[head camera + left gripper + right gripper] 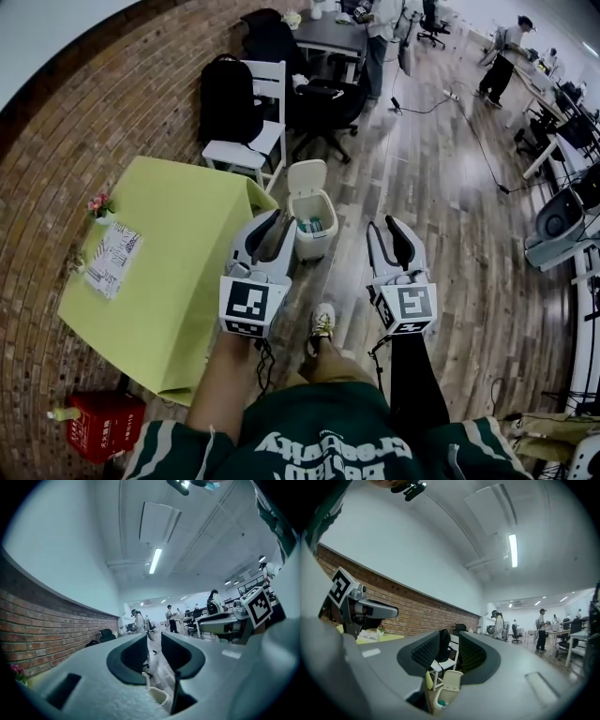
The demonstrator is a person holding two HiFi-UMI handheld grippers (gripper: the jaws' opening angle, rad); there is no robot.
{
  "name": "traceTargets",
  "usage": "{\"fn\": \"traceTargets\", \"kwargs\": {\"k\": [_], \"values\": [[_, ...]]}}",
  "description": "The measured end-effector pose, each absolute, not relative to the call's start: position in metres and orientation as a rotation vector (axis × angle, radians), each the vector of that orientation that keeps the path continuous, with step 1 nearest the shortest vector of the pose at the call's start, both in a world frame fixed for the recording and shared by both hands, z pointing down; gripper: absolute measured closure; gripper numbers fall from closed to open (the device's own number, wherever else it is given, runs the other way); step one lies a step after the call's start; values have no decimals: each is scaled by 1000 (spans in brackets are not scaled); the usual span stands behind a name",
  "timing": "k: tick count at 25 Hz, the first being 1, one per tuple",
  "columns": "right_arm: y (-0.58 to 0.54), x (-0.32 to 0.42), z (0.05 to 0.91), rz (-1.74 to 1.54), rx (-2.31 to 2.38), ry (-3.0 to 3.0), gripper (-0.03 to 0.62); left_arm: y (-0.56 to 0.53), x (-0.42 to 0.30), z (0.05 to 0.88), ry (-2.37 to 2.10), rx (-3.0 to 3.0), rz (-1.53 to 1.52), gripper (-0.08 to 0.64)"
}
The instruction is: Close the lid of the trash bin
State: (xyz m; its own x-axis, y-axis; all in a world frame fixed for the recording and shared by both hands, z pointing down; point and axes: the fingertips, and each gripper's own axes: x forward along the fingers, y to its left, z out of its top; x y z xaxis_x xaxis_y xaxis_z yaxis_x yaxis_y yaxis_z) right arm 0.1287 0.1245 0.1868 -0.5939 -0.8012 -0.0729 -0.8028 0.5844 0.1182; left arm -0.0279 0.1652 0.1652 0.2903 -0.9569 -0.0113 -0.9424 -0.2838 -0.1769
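A small cream trash bin (312, 225) stands on the wood floor by the corner of the green table. Its lid (307, 177) stands open and upright behind the opening, and some rubbish shows inside. My left gripper (278, 225) hovers just left of the bin, open with nothing between its jaws. My right gripper (386, 232) hangs to the bin's right, apart from it, open and empty. In the right gripper view the bin (442, 698) and its raised lid (453, 680) show low between the jaws. The left gripper view shows only the bin's rim (158, 696).
A yellow-green table (178, 253) lies at the left, with a paper and flowers on it. A white chair (255, 141) with a black backpack (225, 98) stands behind the bin, next to a black office chair (323, 108). A red box (105, 424) sits at the lower left. People stand far back.
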Motion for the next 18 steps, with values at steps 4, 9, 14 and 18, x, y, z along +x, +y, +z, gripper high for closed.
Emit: {"fn": "traceTargets", "kwargs": {"k": [4,9,14,18], "values": [[98,124,193,179,-1391,2807,449,141,-30,168,1804,-2396,-184,462],[57,113,198,143,-1367,2829,449,100,-35,167,1813,-2390,-204,462],[14,106,202,96,-1357,2837,449,61,-35,168,1814,-2403,-220,462],[-22,97,204,75,-1326,2852,449,29,-38,167,1826,-2398,-235,462]]}}
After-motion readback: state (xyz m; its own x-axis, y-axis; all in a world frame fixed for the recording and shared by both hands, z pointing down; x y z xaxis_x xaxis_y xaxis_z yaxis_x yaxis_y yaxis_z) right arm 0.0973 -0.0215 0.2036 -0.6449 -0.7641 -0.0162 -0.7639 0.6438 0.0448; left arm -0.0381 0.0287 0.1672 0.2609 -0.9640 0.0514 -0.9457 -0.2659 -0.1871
